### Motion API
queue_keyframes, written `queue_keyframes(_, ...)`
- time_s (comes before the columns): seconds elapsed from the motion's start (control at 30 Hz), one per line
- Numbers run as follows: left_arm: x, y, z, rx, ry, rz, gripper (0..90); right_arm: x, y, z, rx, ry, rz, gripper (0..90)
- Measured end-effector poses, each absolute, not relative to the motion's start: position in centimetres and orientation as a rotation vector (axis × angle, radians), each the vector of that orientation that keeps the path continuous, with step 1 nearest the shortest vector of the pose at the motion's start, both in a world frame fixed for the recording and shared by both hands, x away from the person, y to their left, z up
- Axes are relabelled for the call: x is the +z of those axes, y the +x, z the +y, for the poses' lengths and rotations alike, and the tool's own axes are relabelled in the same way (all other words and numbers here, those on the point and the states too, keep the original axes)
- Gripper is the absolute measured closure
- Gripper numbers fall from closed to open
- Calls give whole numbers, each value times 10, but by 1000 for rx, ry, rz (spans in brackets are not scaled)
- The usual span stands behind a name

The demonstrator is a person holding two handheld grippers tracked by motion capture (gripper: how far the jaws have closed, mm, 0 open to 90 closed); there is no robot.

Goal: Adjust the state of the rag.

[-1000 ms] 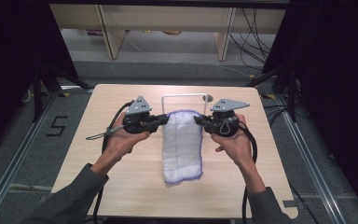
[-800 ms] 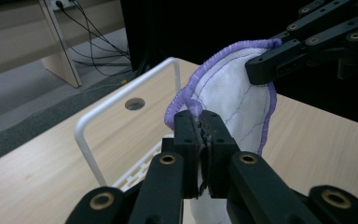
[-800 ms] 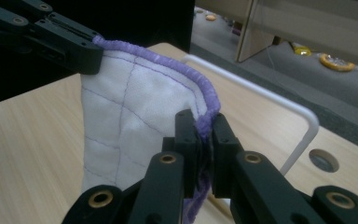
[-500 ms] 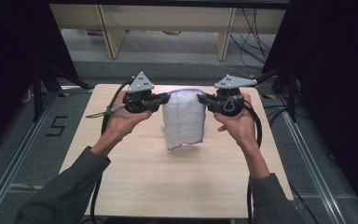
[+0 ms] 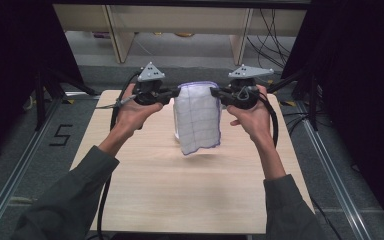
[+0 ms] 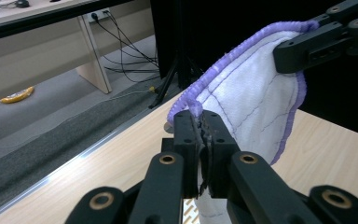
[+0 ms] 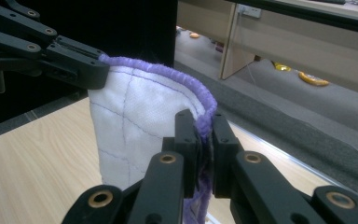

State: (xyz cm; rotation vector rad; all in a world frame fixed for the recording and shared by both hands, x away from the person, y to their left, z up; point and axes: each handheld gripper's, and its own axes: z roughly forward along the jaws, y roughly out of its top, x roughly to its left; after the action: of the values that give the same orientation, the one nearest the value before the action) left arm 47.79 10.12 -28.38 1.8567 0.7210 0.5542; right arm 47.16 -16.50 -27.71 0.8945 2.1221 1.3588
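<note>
The white quilted cloth (image 5: 197, 117) with purple edging hangs between the two tongs, long axis straight down, its lower hem clear above the bench (image 5: 190, 195). The left tongs (image 5: 174, 93) pinch its upper left corner and the right tongs (image 5: 215, 92) pinch its upper right corner, both pressed tight on the hem. The top edge runs level between them, equally near each hand.

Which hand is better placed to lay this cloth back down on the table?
Neither clearly. The left gripper and right gripper each pinch a top corner of the cloth, level, so it hangs evenly above the table. Lower both together.
</note>
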Motion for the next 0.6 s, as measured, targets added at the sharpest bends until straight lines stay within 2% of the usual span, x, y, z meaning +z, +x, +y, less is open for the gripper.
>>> queue_keyframes(0.6,-257,510,102,567,1791,771,853,-257,501,-162,1432,930,2048,848)
